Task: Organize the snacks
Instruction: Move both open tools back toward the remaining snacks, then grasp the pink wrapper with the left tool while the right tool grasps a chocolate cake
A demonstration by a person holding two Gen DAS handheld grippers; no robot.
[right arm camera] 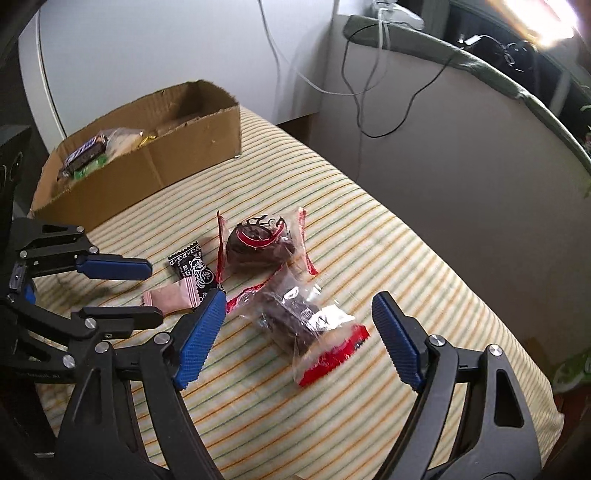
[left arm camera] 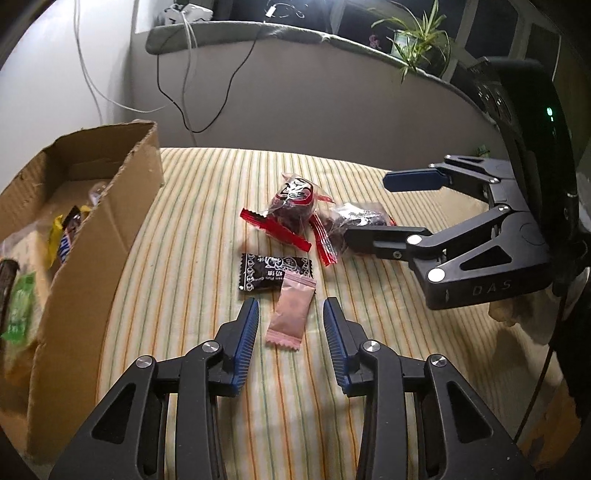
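Nearest to us, our left gripper (left arm camera: 290, 318) hangs low over the striped cloth (left arm camera: 369, 332) with its jaws spread, a pink sachet (left arm camera: 291, 311) lying flat between the blue pads (left arm camera: 246, 341) — neither pad touches it. Just beyond the sachet, and partly under its top edge, lies a black patterned candy wrapper (left arm camera: 271, 272).

From the right wrist view, our right gripper (right arm camera: 300, 302) is also wide open, its fingers straddling a clear-and-red packet holding a dark cake (right arm camera: 308, 325); the packet rests on the cloth, free of both pads. In the left wrist view that same gripper (left arm camera: 365, 206) reaches in from the right, its lower finger beside this packet (left arm camera: 354, 221).

Next out, a second red-edged packet with a round dark cake (right arm camera: 258, 245) sits just beside the first, their red seams close together.

Farther back on the left stands an open cardboard box (left arm camera: 122, 206) at the edge of the cloth, well apart from the loose snacks. Inside it we see a dark chocolate bar (right arm camera: 84, 153) atop a green wrapper (right arm camera: 90, 168), with other packets we cannot make out.

Beyond the bed — a grey ledge (left arm camera: 236, 33) with trailing cables (left arm camera: 221, 92) and a potted plant (left arm camera: 417, 40).
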